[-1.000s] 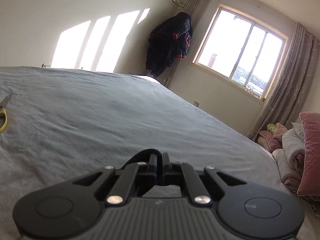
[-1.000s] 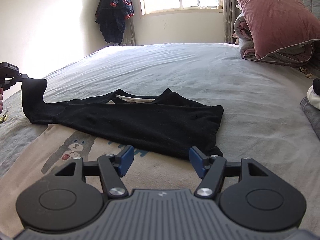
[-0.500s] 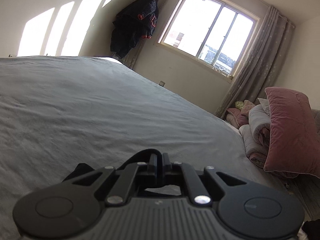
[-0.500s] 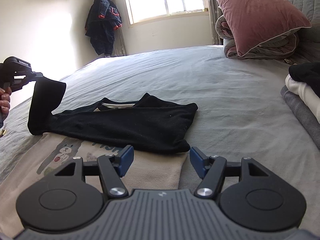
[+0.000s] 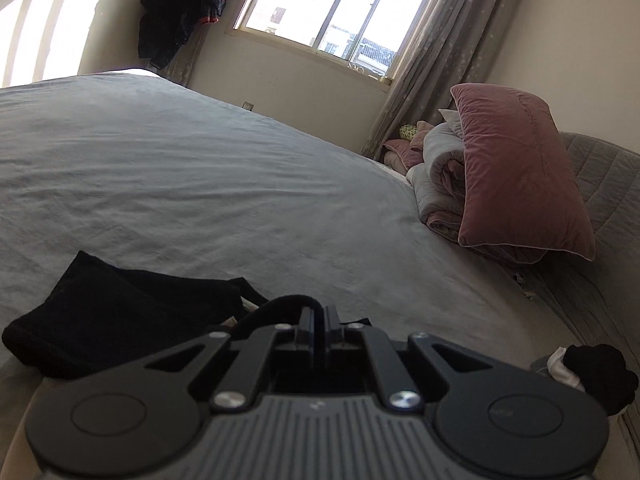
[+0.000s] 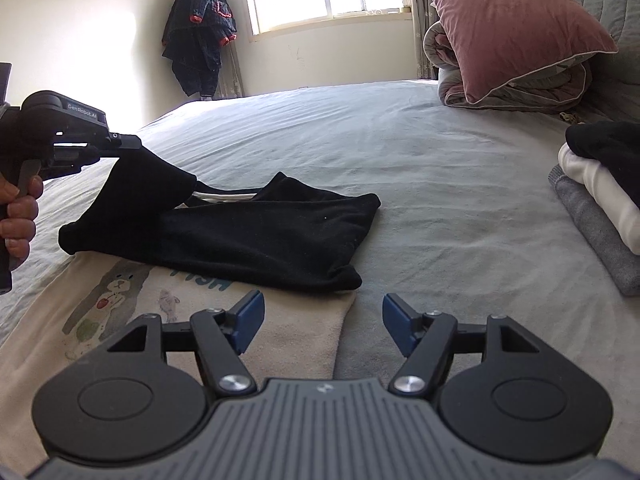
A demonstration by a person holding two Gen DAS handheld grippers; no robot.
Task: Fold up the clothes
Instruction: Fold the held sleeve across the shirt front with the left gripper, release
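**Sleeve carried inward over the garment body**

The left tongs [image 6: 134,145], clamped tight on the black sleeve [image 6: 148,182], have travelled from the garment's far outer edge at 9 o'clock toward its middle; the sleeve, stretched out sideways a second ago, now arches above the shirt [image 6: 276,236] and doubles back over it. Judged from this, the sleeve fold is under way, not yet laid down. The shirt lies on the grey bed [image 6: 440,184], its black upper part folded across a cream body with a printed bear [image 6: 116,292]. In the left wrist view the black cloth [image 5: 120,320] sits at 8 o'clock, with a loop of it rising between the closed jaws. The left hand [image 6: 18,216] grips the handle at 9 o'clock, its tool pointing slightly downward. The right tongs [image 6: 322,322] stand wide and empty, having just opened a little further, poised low above the cream hem. A stack of folded clothes [image 6: 600,208] waits at 3 o'clock.
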